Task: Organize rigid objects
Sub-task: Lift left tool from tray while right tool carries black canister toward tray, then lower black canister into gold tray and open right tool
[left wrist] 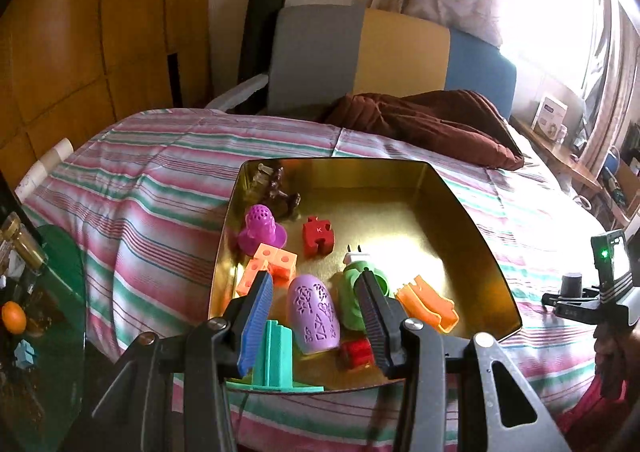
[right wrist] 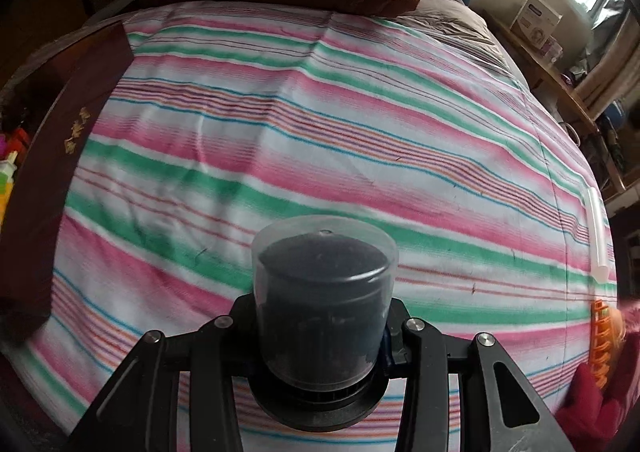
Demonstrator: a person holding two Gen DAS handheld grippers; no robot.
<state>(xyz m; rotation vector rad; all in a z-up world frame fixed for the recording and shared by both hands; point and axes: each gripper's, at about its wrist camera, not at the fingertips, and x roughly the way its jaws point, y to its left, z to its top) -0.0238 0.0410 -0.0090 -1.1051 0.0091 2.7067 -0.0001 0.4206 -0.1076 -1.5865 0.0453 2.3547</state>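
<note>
Left wrist view, claw: my left gripper (left wrist: 316,296) hangs over the near end of the gold tin (left wrist: 472,219), fingers spread, nothing between them.
Left wrist view, contents: the lilac patterned shell (left wrist: 314,312) lies in the gap between the fingers, long axis running away from me; the teal bracket (left wrist: 276,356) stands at the near rim, lower centre; green piece (left wrist: 360,292) touches the right finger; orange channel (left wrist: 428,306) right of it; red puzzle block (left wrist: 317,236) and purple perforated cap (left wrist: 262,232) farther up.
Left wrist view, other arm: my right gripper (left wrist: 580,294) shows at the right edge, well apart from the tin, carrying the black canister (left wrist: 571,284).
Right wrist view, claw: I judge the fingers closed on the canister, which stands upright under a clear cover, bottom centre (right wrist: 324,304); the fingertips themselves are hidden behind it.
Right wrist view, key relation: the tin's dark outer wall (right wrist: 60,139) lies at the left edge, so I judge the canister must travel leftward across the striped bedspread (right wrist: 360,131).
Right wrist view, obstacles: none on the cloth between; the tin wall must be cleared, and my left gripper occupies the near end.
</note>
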